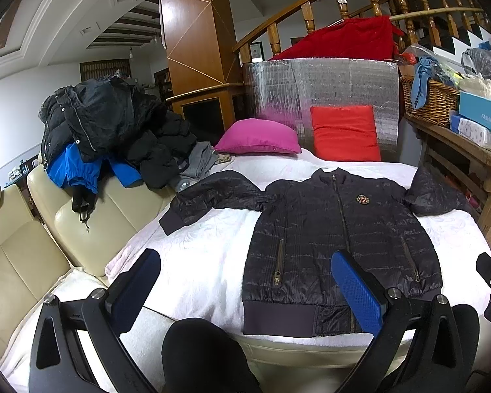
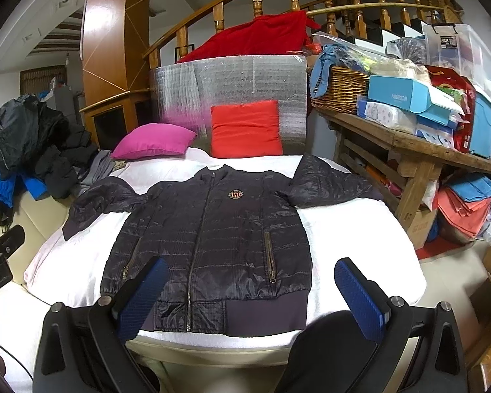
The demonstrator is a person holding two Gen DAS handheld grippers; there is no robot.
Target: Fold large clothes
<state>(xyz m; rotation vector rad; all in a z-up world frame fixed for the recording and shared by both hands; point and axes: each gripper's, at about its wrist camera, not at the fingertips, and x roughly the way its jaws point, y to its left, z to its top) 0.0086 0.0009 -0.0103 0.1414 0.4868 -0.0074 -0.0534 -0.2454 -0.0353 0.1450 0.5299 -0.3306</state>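
Observation:
A dark navy quilted jacket (image 1: 337, 239) (image 2: 212, 239) lies flat, front up and zipped, on a white cloth (image 1: 199, 262) (image 2: 353, 245). Both sleeves are spread out to the sides. A crest badge sits on its chest. My left gripper (image 1: 245, 281) hovers open above the near hem, over the jacket's left half and the cloth beside it. My right gripper (image 2: 252, 288) hangs open over the hem, its blue pads apart with nothing between them. Neither gripper touches the jacket.
A pile of dark and blue coats (image 1: 108, 131) sits on the cream sofa (image 1: 23, 255) at left. Pink (image 1: 258, 137) and red (image 1: 343, 132) cushions lie beyond the jacket. A cluttered wooden table (image 2: 392, 137) with a wicker basket (image 2: 337, 88) stands at right.

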